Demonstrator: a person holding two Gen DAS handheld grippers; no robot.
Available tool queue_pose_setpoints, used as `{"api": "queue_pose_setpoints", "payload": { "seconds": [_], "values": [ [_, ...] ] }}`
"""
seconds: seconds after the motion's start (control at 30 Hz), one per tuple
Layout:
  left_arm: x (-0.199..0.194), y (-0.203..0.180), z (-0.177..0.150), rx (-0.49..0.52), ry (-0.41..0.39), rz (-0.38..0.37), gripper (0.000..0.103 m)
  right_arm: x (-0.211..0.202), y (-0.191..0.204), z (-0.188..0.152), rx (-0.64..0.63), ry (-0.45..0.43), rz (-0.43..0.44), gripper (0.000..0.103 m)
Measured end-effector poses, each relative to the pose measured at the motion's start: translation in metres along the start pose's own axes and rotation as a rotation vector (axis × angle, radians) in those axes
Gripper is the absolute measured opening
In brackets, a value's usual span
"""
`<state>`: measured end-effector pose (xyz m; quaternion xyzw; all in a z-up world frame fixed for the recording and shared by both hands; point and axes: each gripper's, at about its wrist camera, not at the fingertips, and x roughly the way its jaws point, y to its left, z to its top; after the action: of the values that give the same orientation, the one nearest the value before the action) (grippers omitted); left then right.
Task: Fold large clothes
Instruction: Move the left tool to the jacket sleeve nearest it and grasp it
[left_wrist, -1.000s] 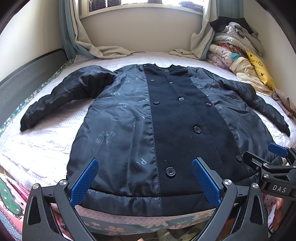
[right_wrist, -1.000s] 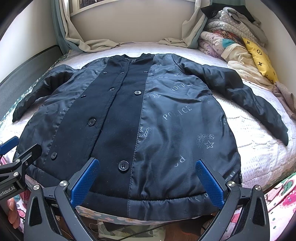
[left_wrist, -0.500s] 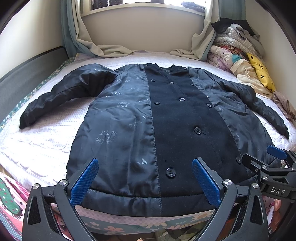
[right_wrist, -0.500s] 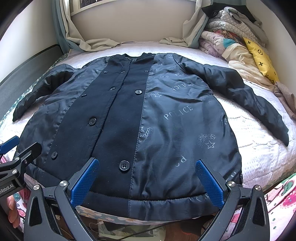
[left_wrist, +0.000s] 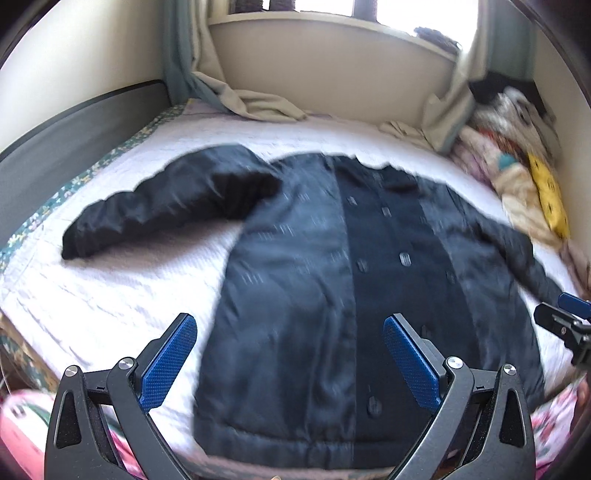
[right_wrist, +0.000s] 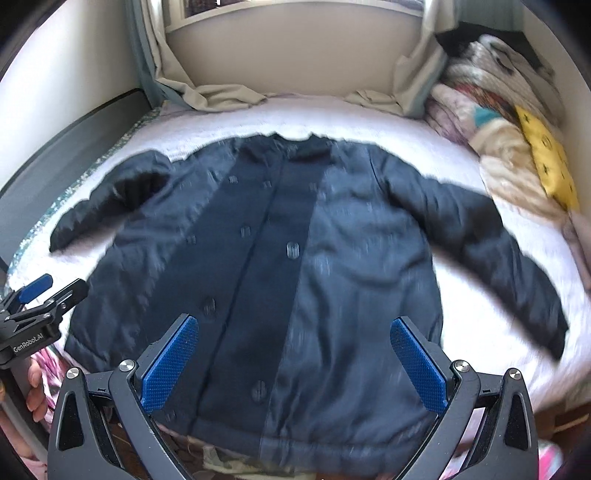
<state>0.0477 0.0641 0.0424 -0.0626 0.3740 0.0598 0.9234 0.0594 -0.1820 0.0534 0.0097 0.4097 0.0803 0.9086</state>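
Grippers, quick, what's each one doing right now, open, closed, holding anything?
Left gripper: open, holding nothing, above the coat near its hem.
Right gripper: open, holding nothing, also above the coat.

So the bed (right_wrist: 480, 306) has a pale, whitish textured cover, with a floral-patterned edge showing along the left side. Lying flat on it, front side up, is a big dark coat (right_wrist: 295, 277) with a black button strip down the middle, both sleeves spread out to left and right, hem at the near edge. Far right corner has a pile of folded blankets and clothes (right_wrist: 491, 122) with a yellow pillow (right_wrist: 546, 162) leaning on it. Along the far edge, the curtain ends (right_wrist: 221, 96) drape down onto the cover. Both views are pretty blurry.
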Motion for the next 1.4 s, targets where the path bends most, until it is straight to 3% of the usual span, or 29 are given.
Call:
{"api": "queue_pose_setpoints", "payload": {
  "seconds": [0.27,0.5,0.63,0.73,0.83,0.93,1.07,1.4],
  "values": [
    [0.011,0.057,0.088,-0.099,-0.051,0.105,0.102,0.046,0.001,0.094,-0.122,0.014,-0.054,0.103],
    [0.055,0.09,0.132,-0.196,-0.011,0.093,0.102,0.104,-0.012,0.12,-0.122,0.029,0.014,0.103],
    [0.081,0.096,0.126,-0.193,-0.028,0.126,0.102,0.137,-0.022,0.109,-0.111,0.097,0.003,0.103],
    [0.1,0.096,0.122,-0.186,0.04,0.151,0.102,0.156,-0.025,0.103,-0.117,0.132,-0.035,0.103],
    [0.108,0.107,0.125,-0.214,0.051,0.157,0.102,0.174,-0.033,0.102,-0.084,0.173,-0.041,0.103],
    [0.119,0.126,0.127,-0.291,0.089,0.144,0.102,0.185,-0.04,0.1,-0.059,0.193,-0.068,0.103],
    [0.132,0.153,0.119,-0.404,0.148,0.132,0.102,0.193,-0.044,0.101,-0.028,0.222,-0.042,0.103],
    [0.132,0.213,0.094,-0.67,0.171,0.1,0.1,0.183,-0.029,0.1,-0.059,0.213,0.005,0.103]
  ]
}}
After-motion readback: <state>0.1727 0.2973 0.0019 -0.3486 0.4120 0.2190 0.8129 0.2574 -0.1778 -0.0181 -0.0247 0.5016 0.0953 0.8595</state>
